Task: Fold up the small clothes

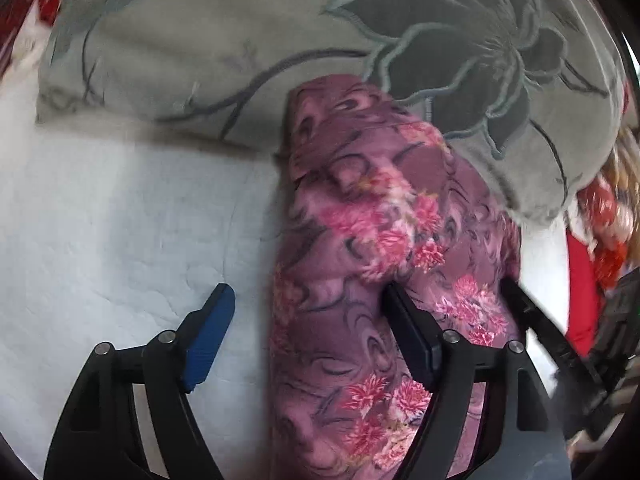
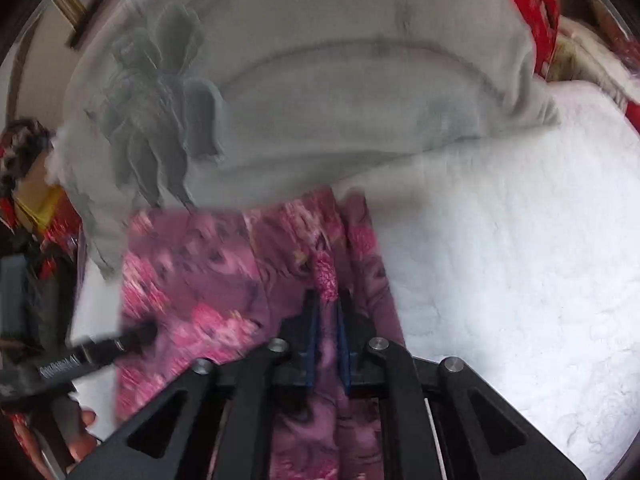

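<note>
A small purple garment with pink flowers (image 1: 360,240) lies bunched on the white bed cover (image 1: 112,232), its far end against a grey pillow. My left gripper (image 1: 308,304) is open, its jaws wide apart; the right finger rests on the cloth, the blue-padded left finger over bare cover. In the right wrist view the same garment (image 2: 224,264) lies ahead, and my right gripper (image 2: 328,308) is shut on a raised fold of it. The other gripper's finger (image 2: 100,350) shows at the left.
A grey pillow with a dark embroidered flower (image 1: 460,52) lies just behind the garment; it also shows in the right wrist view (image 2: 320,80). Red patterned fabric (image 1: 588,280) lies at the right edge. White cover (image 2: 520,260) stretches to the right.
</note>
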The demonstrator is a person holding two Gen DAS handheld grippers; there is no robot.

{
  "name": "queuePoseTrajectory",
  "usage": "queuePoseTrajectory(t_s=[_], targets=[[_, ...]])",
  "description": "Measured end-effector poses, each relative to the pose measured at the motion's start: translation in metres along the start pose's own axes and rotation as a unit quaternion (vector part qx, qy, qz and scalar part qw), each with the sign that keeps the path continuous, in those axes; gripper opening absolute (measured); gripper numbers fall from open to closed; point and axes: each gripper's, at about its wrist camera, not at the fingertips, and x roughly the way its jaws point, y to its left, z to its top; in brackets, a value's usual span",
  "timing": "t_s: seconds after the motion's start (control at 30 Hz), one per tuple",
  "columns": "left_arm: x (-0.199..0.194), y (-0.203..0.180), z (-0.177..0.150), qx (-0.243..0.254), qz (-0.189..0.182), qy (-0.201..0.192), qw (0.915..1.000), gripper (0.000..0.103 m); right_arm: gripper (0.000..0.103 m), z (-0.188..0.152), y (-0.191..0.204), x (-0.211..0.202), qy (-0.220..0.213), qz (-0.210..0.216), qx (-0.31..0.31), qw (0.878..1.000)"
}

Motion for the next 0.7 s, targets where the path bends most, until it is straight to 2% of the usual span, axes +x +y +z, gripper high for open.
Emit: queuePoseTrajectory(t_s=[0.07,0.1,0.2,0.27,0.33,0.37,0.47,0.5,0.57,0.63,0.7], targets=[[-0.013,0.001,-0.003,0.005,-0.005,-0.006,1.0000,0.076,0.020,0.003,0.009,-0.014,-0.009,-0.015,-0.013,1.000],[-0.027,0.006,-0.011,-0.001,-0.013,-0.020,0.9997,0.076,0.020,0.002,0.013,-0.022,-0.019,-0.019,-0.022,0.999],[-0.046,0.014,-0.036,-0.014,-0.028,-0.041,0.9987,0.076,0.024,-0.012,0.026,-0.057,-0.047,0.052,-0.055,0.996],[-0.038,0.018,-0.051,-0.019,-0.021,-0.029,0.9992,0.076,0.037,-0.024,0.031,-0.063,-0.042,0.074,-0.071,0.994],[-0.017,0.016,-0.065,-0.019,-0.011,0.006,0.9997,0.078,0.040,-0.042,0.034,-0.051,-0.022,0.050,-0.091,0.994],[-0.020,0.016,-0.067,-0.017,-0.009,0.000,0.9998,0.078,0.040,-0.048,0.032,-0.039,0.002,0.030,-0.097,0.995],[-0.044,0.012,-0.072,-0.004,-0.002,-0.011,0.9999,0.077,0.039,-0.052,0.032,-0.049,-0.004,0.004,-0.110,0.994],[-0.053,0.009,-0.076,-0.001,-0.003,-0.022,0.9998,0.077,0.040,-0.053,0.032,-0.055,-0.007,0.000,-0.107,0.994],[-0.060,0.007,-0.089,0.003,0.000,-0.031,0.9995,0.077,0.040,-0.059,0.028,-0.073,-0.024,0.021,-0.103,0.994],[-0.050,0.009,-0.105,0.004,0.005,-0.012,0.9999,0.078,0.040,-0.071,0.020,-0.080,-0.024,0.013,-0.111,0.993],[-0.032,0.007,-0.117,-0.005,-0.004,0.015,0.9999,0.082,0.042,-0.084,0.009,-0.065,0.010,-0.018,-0.117,0.993]])
